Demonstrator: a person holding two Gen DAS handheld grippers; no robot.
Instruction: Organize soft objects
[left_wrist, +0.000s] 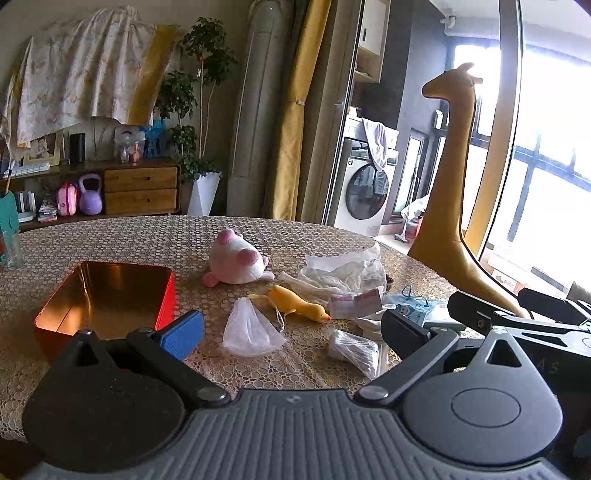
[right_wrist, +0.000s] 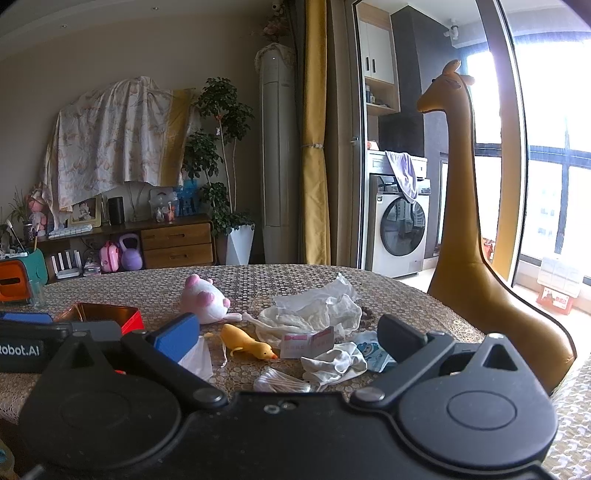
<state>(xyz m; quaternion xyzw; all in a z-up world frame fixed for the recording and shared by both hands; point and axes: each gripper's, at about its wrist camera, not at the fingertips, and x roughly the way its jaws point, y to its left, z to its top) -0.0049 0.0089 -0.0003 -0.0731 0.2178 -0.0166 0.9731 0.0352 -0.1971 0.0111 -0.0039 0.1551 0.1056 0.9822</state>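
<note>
Nothing picked up yet: both tongs hover wide and empty over the clutter.

The left tongs (left_wrist: 291, 328) and right tongs (right_wrist: 288, 338) face the yellow duck toy (left_wrist: 297, 303) lying mid-surface, long axis slanting, beak toward the right; I'd judge the next move is gripping it across the body for the red tin (left_wrist: 107, 295), apparently empty.

The red rectangular metal tin (left_wrist: 107, 295), at lower left of the left wrist view, has a glossy, mirror-like gold inside. The round table's lace-patterned cover (left_wrist: 147, 236) looks glossy and bumpy. At centre, the pink-and-white plush toy (left_wrist: 236, 260) is fuzzy cloth, the yellow duck toy (left_wrist: 297, 302) smooth and rubbery, the white mesh pouch (left_wrist: 251, 328) sheer. The crumpled white cloth (left_wrist: 332, 277) looks thin and matt. The left gripper's (left_wrist: 291, 332) blue pad (left_wrist: 183, 334) is ribbed.
</note>
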